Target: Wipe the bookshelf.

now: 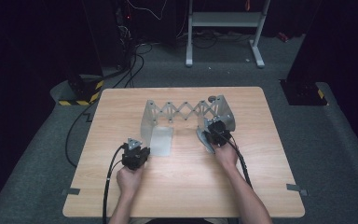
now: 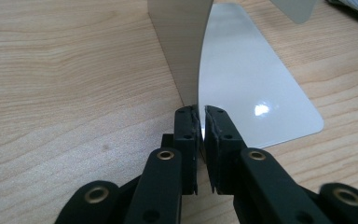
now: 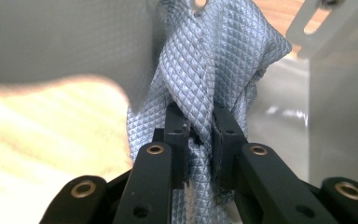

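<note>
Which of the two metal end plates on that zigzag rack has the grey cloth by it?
The right-hand end plate: the grey cloth lies at its foot, pinched by the right gripper. The left-hand end plate has none.

The high view looks forward and down from above the person's side, taking in the whole counter (image 1: pixel 121 196) with the expanding metal bookend rack (image 1: pixel 186 112) at its middle. The left gripper view sits very close to the rack's left end plate (image 2: pixel 182 51), facing along it just above the counter. The right gripper view presses close to the rack's right end, facing grey quilted cloth (image 3: pixel 205 70). Both gripper views share parts of the rack with the high view.
</note>
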`<state>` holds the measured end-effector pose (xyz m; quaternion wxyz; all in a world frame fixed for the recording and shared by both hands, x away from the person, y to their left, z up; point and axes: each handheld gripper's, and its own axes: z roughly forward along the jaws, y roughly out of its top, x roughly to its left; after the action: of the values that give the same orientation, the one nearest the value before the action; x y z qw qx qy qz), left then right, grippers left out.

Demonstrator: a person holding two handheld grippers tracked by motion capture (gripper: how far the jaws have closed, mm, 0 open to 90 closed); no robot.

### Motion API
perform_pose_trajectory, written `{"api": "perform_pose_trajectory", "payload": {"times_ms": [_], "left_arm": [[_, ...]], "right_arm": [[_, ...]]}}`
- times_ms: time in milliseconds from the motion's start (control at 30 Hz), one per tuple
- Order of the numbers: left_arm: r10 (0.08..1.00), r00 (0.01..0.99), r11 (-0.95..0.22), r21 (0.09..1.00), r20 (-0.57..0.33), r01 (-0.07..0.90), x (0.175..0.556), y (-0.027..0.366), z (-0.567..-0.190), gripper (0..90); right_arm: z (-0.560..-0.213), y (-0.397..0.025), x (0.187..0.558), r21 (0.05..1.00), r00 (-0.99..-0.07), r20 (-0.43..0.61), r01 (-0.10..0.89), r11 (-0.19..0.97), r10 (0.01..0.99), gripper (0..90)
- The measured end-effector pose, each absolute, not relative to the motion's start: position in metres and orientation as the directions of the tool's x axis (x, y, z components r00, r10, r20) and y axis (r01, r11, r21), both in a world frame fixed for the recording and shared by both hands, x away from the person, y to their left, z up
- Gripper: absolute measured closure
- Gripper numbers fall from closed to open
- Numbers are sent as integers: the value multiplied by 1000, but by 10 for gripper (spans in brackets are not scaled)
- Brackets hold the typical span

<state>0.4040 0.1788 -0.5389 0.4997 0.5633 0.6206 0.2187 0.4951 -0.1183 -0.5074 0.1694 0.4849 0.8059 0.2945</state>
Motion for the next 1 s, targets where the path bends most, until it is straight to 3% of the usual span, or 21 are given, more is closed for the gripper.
{"api": "perform_pose_trajectory", "payload": {"times_ms": [400,667,1000], "left_arm": [[918,135,268,834,-373,482,404,179,-539,826],[918,135,267,834,-372,482,404,179,-539,822],[919,135,264,835,-369,483,404,179,-539,821]], "right_arm": [[-509,-155,440,656,-503,-3,651,381,864,802],[-509,-195,413,682,-442,26,663,307,897,801],[-499,-235,413,718,-352,59,665,205,934,800]]}}
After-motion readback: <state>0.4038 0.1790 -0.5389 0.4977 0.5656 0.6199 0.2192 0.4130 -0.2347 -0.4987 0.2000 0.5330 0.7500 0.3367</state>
